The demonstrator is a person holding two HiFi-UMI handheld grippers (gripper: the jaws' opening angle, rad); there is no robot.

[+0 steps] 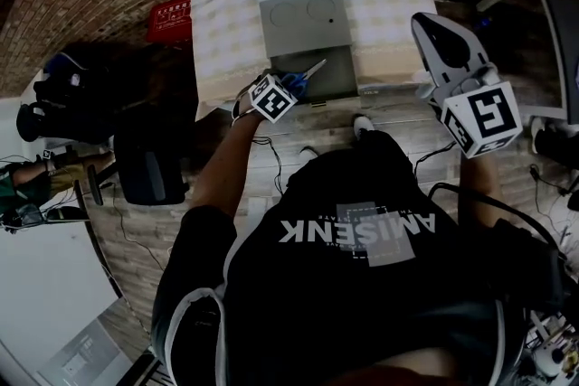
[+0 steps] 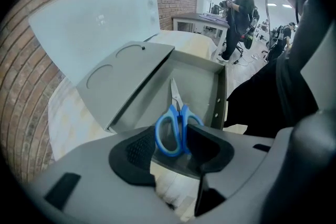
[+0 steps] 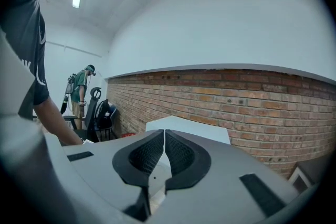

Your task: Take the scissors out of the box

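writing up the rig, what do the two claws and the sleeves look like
The left claw and right claw: light grey shells, black ribbed pads. Each carries a white cube with black square markers. The shirt is black, short-sleeved, with white print.
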